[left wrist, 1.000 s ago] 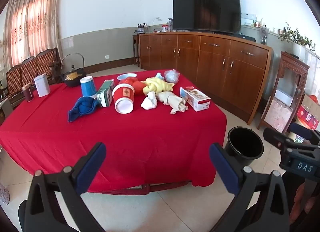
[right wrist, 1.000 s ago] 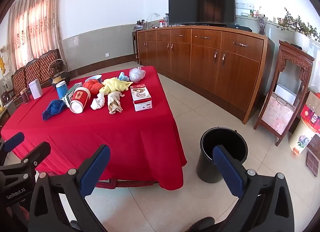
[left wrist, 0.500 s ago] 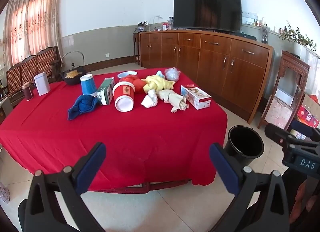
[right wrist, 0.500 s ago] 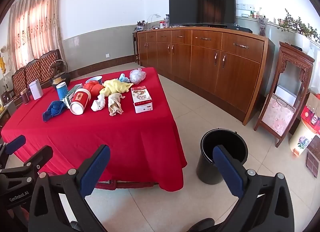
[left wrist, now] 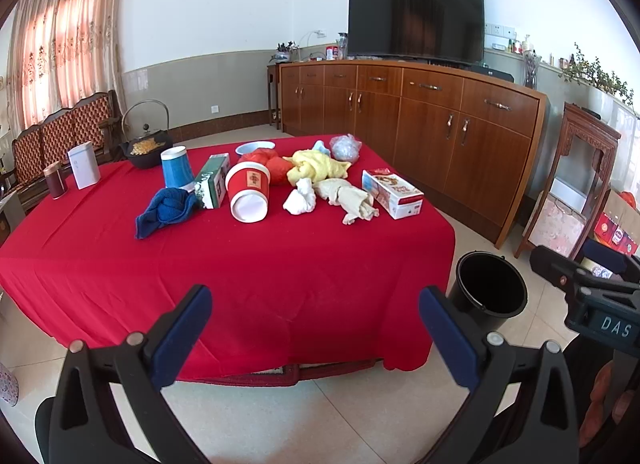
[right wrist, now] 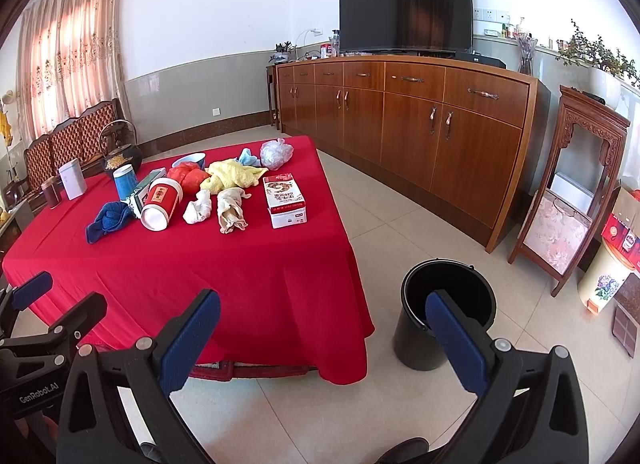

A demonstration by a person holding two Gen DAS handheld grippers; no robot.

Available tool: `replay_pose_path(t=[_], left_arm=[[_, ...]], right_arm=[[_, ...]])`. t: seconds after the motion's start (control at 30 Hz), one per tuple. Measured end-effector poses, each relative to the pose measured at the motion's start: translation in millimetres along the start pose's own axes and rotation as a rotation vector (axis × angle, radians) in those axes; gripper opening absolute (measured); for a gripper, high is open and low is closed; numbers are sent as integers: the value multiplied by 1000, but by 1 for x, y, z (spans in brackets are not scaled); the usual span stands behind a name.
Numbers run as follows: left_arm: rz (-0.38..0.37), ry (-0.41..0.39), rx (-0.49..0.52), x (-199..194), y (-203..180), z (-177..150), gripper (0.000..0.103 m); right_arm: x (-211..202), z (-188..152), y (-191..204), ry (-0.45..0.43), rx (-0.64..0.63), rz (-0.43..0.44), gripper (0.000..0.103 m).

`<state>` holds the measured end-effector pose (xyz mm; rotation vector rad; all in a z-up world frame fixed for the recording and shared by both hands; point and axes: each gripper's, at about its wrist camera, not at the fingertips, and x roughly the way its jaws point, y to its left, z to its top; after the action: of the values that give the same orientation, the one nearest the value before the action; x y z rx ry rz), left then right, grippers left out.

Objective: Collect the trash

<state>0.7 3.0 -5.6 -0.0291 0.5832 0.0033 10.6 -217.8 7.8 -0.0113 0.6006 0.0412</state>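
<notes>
While both tools are held low and level in front of the desk [left wrist: 256, 272], each points forward over the tiled floor toward the red cloth. The left claw [left wrist: 316, 328] stands wide open, its blue-padded fingers [left wrist: 184, 324] spread far apart with nothing between them and touching nothing. The right claw [right wrist: 320, 340] is spread just as wide and is likewise empty; seen from its own camera, its right finger overlaps the black bucket [right wrist: 448, 304], which stands on the floor just beside the desk's right corner, though contact cannot be judged. From the left view the right tool's body shows at the right edge, beyond the bucket [left wrist: 490, 288].

On the desk the rubbish lies in a loose cluster well ahead of both claws: a red paper cup [left wrist: 248, 194] on its side, a crumpled white tissue [left wrist: 301, 198] just beside it, a beige rag [left wrist: 352, 198], a red-and-white carton [left wrist: 394, 194], a yellow cloth [left wrist: 316, 166], a blue cloth [left wrist: 166, 208], a green box [left wrist: 212, 184], an upright blue cup [left wrist: 176, 166], and a clear plastic bag [left wrist: 345, 145] at the far edge.
</notes>
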Motion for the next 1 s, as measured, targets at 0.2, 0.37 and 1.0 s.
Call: replay_pose_path(t=[0.2, 0.37, 1.0], left_arm=[[-1, 2, 0, 1, 0, 1, 103], [0, 2, -2, 1, 1, 0, 103], [0, 7, -9, 0, 1, -5, 103]], right_arm=[[0, 0, 0, 0, -3, 1, 103], [1, -2, 1, -1, -2, -2, 103], [1, -5, 0, 2, 3, 3, 103]])
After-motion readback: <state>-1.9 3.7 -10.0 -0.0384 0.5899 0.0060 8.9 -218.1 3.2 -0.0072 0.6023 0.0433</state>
